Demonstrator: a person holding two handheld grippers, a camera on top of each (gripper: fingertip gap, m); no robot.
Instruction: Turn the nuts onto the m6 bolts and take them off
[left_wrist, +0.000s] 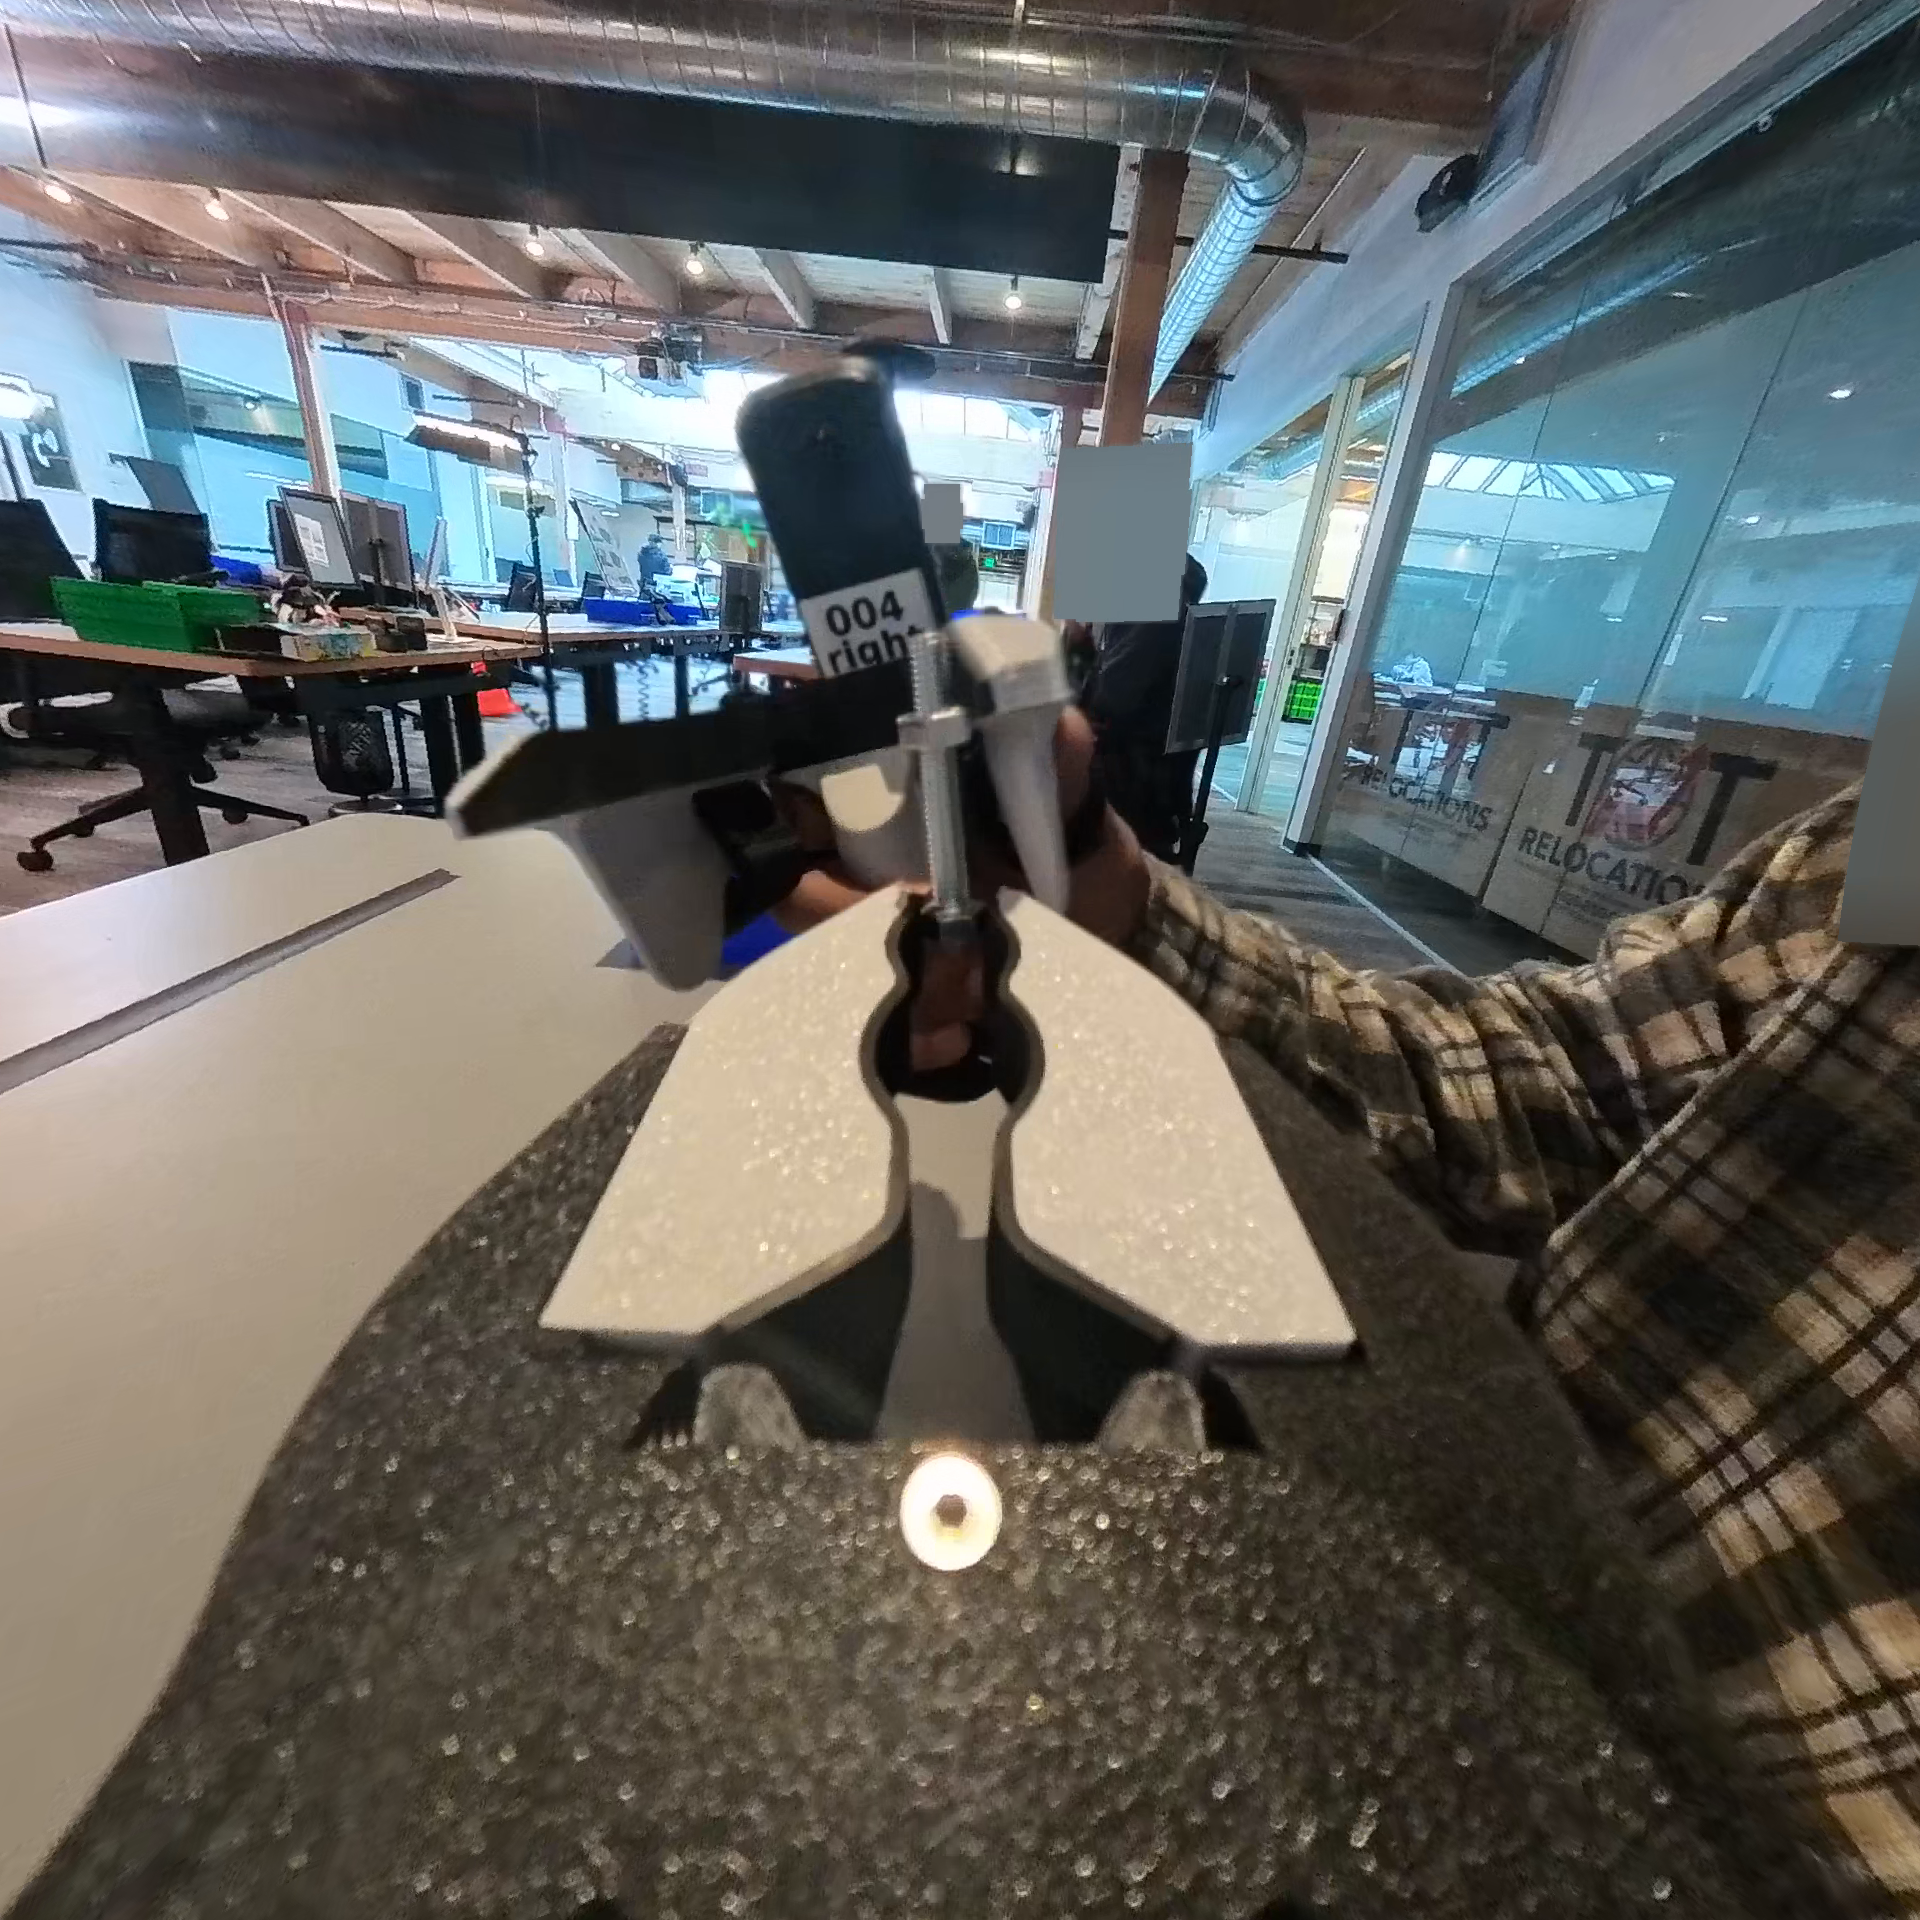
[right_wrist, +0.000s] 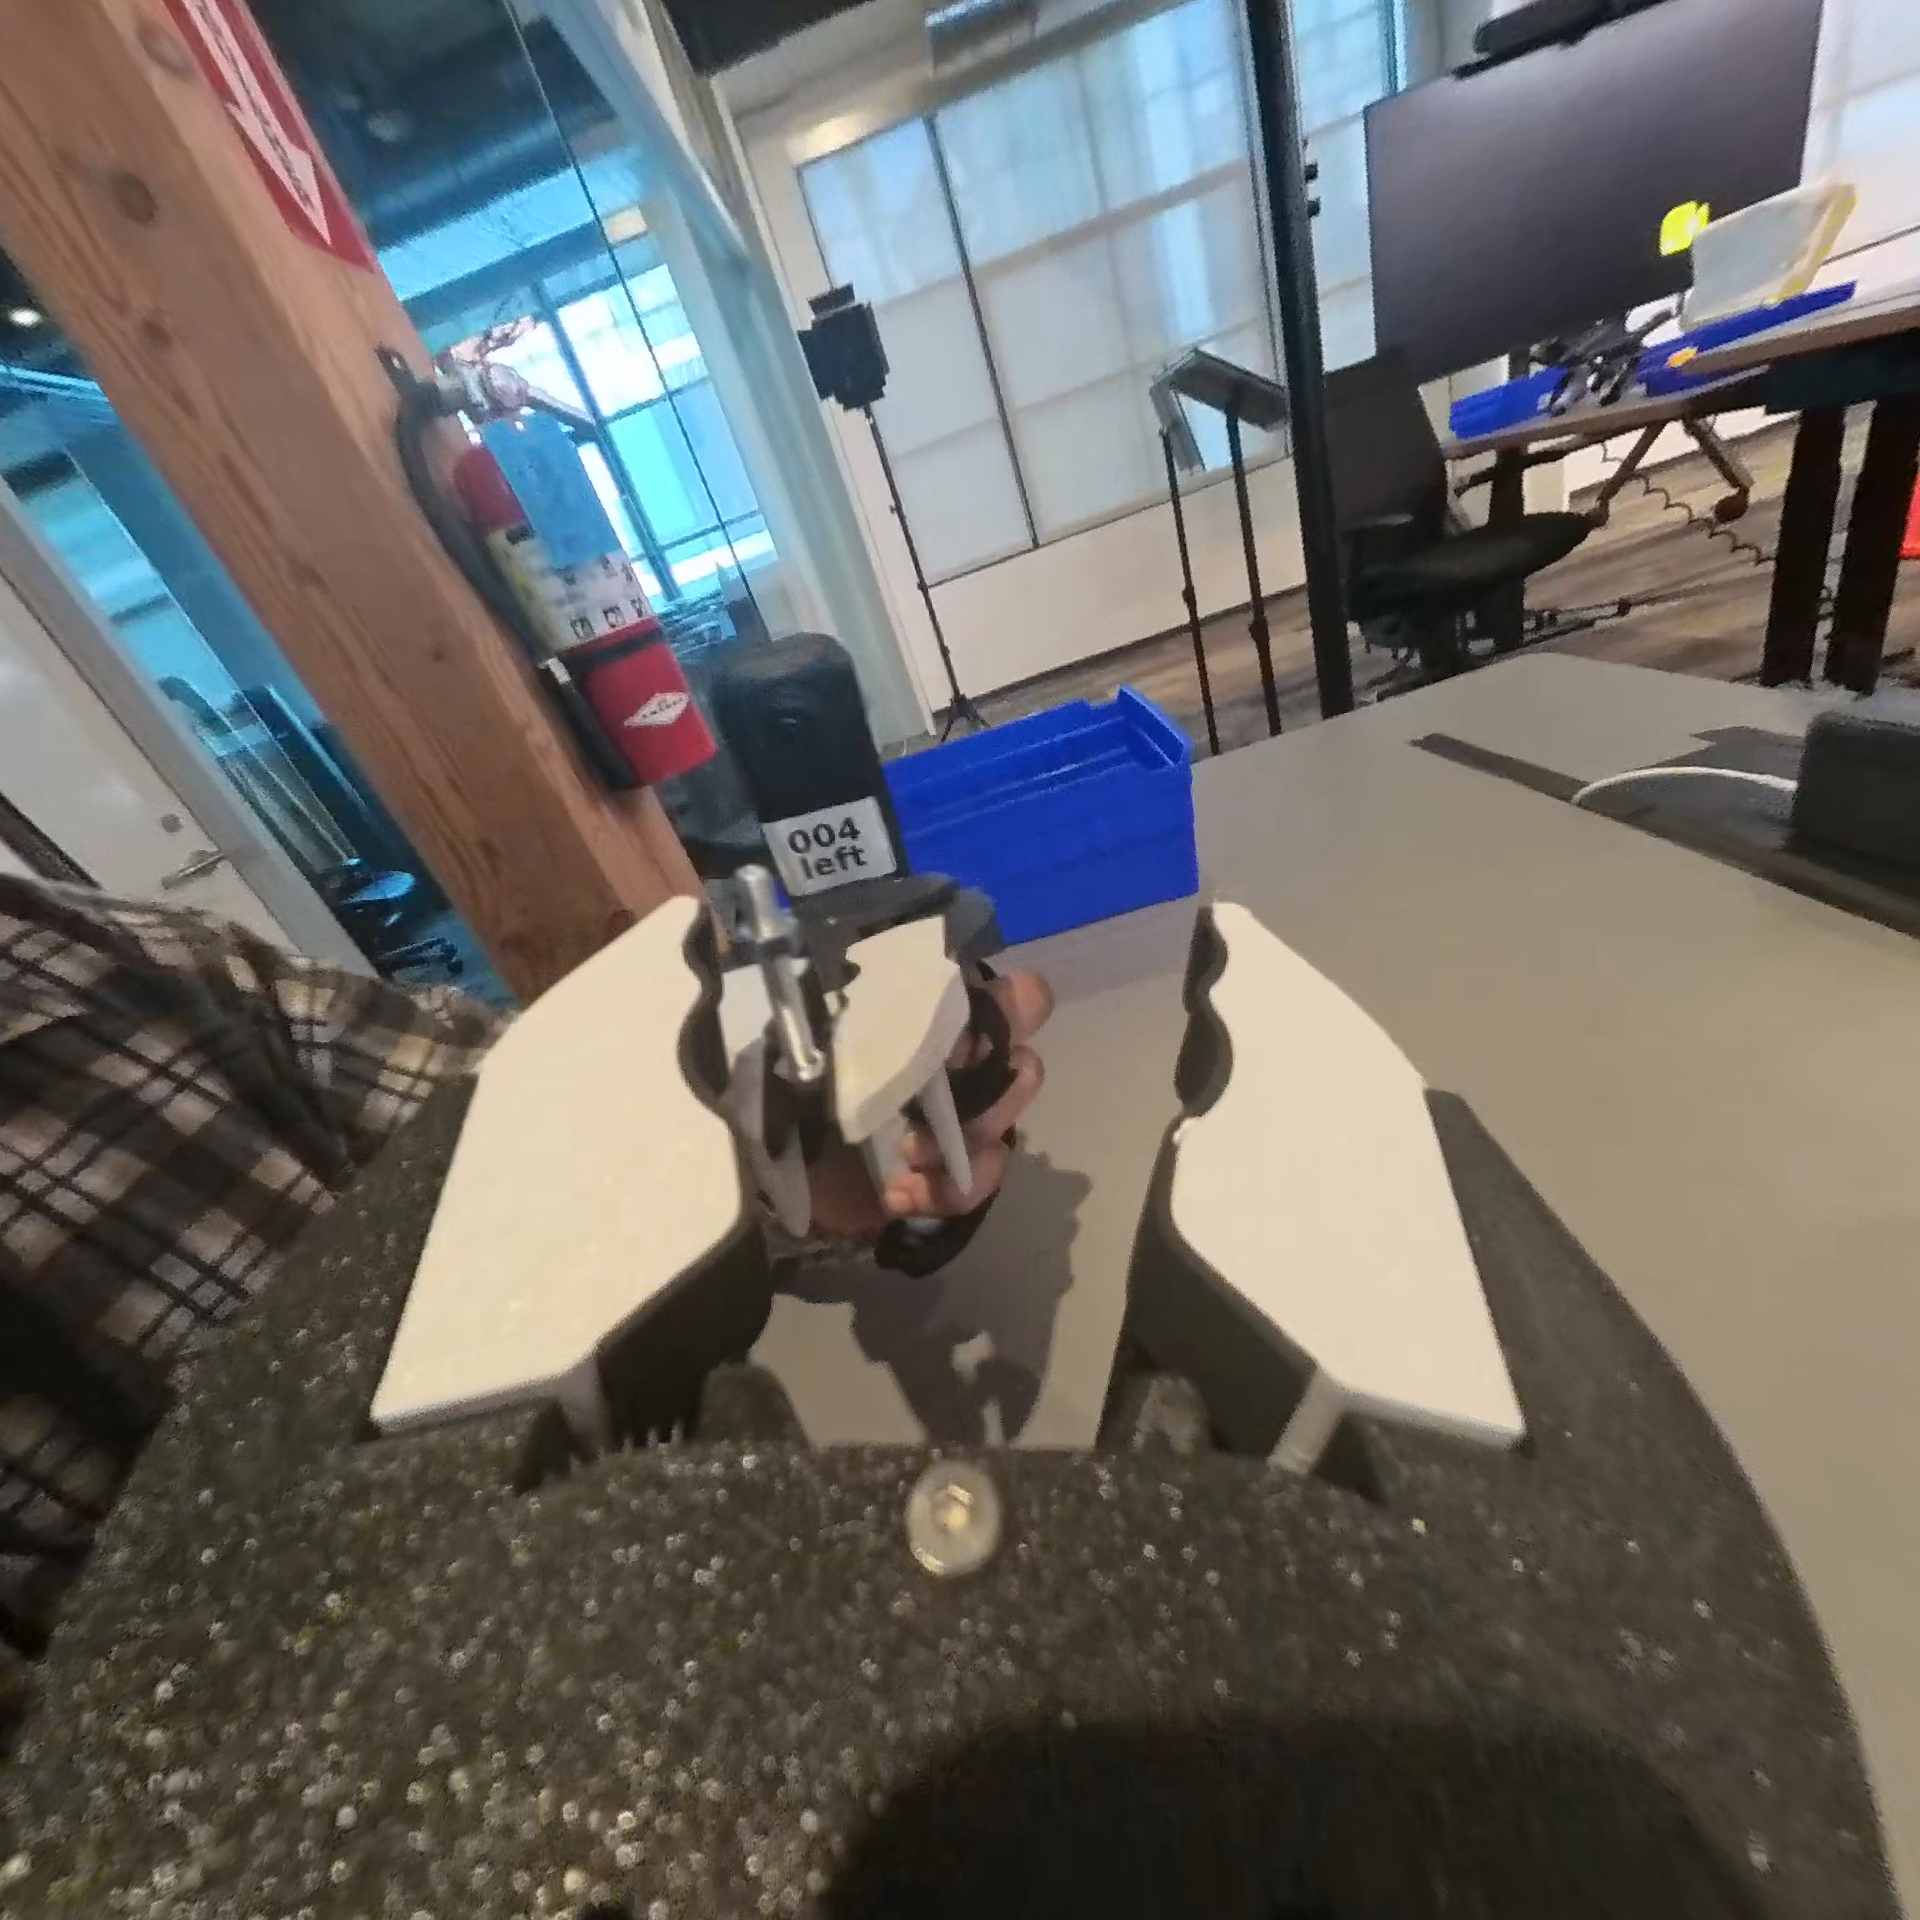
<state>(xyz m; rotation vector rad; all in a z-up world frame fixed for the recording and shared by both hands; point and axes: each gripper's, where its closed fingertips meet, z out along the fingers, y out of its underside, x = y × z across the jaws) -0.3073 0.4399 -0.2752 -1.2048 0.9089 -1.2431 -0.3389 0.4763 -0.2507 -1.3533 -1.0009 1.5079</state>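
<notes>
L gripper (left_wrist: 940, 920) is narrow, tips clamped on head end of the M6 bolt (left_wrist: 935, 790), which stands roughly upright w/ shank pointing up away from its tips; hex nut (left_wrist: 932, 729) sits partway up the threads. R gripper (right_wrist: 951, 1013) is wide open, holding nothing, nut lies just off its left finger (right_wrist: 582, 1143), not between the pads. R likely needs to shift left to straddle nut across bolt's long axis.
</notes>
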